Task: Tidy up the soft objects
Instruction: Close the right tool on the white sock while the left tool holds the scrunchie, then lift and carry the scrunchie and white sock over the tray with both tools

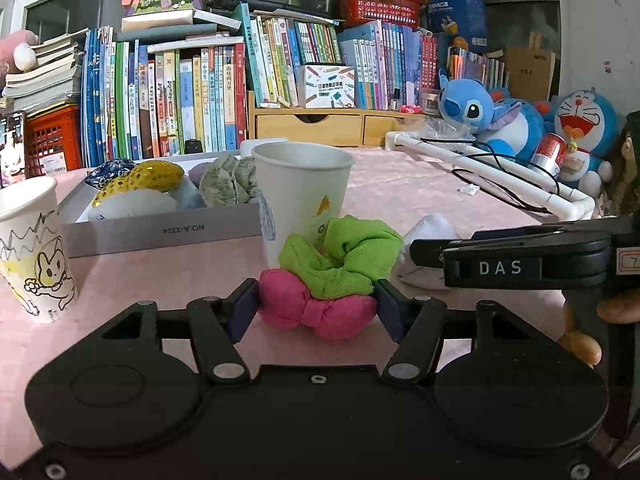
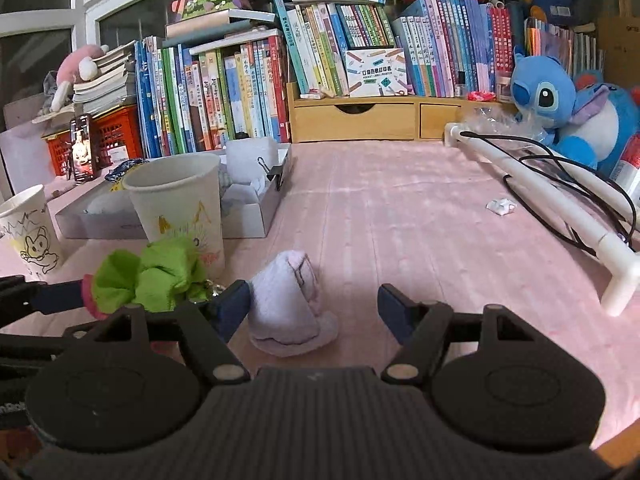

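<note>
A pink fabric bow [image 1: 320, 314] lies on the pink tablecloth between the pads of my left gripper [image 1: 316, 309], and both pads press on its ends. A green scrunchie [image 1: 344, 262] rests on top of the bow, against a paper cup [image 1: 300, 196]. In the right wrist view the scrunchie [image 2: 148, 276] shows at the left. A pale lavender rolled cloth [image 2: 286, 304] stands between the fingers of my right gripper [image 2: 314, 305]. Those jaws stand wide, with the left pad close beside the cloth and the right pad well away. The right gripper [image 1: 424, 254] reaches in from the right beside the same cloth [image 1: 432, 232].
A grey box [image 1: 160, 234] holding several soft items sits behind the cup. A second cup with drawings [image 1: 34, 248] stands at the left. A white pipe frame [image 2: 560, 208] with a black cable, plush toys [image 2: 560, 108], and shelves of books line the right and back.
</note>
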### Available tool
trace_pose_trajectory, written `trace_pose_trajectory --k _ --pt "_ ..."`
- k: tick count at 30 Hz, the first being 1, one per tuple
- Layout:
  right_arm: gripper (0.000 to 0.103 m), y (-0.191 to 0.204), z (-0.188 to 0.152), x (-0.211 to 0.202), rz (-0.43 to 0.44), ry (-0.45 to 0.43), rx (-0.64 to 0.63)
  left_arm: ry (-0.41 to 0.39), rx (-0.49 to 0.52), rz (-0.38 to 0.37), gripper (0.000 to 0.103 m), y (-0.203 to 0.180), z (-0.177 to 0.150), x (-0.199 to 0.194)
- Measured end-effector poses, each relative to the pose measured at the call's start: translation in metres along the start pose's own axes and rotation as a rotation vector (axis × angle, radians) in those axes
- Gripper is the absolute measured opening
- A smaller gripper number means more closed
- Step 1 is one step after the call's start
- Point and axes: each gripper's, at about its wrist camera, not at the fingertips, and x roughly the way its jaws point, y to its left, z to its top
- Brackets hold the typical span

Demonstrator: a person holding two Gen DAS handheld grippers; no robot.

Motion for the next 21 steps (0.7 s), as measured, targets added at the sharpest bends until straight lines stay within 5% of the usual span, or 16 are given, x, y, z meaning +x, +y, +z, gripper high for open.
trace_pose_trajectory --k 13,21 --pt "0.072 0.007 -0.009 0.008 0.022 0.014 0.008 -0.019 -0.133 -0.093 0.081 0.02 0.005 0.011" --pt "0.064 0.007 -0.011 0.011 0.043 0.012 0.031 0.021 -0.193 -0.123 0.077 0.028 0.004 0.024"
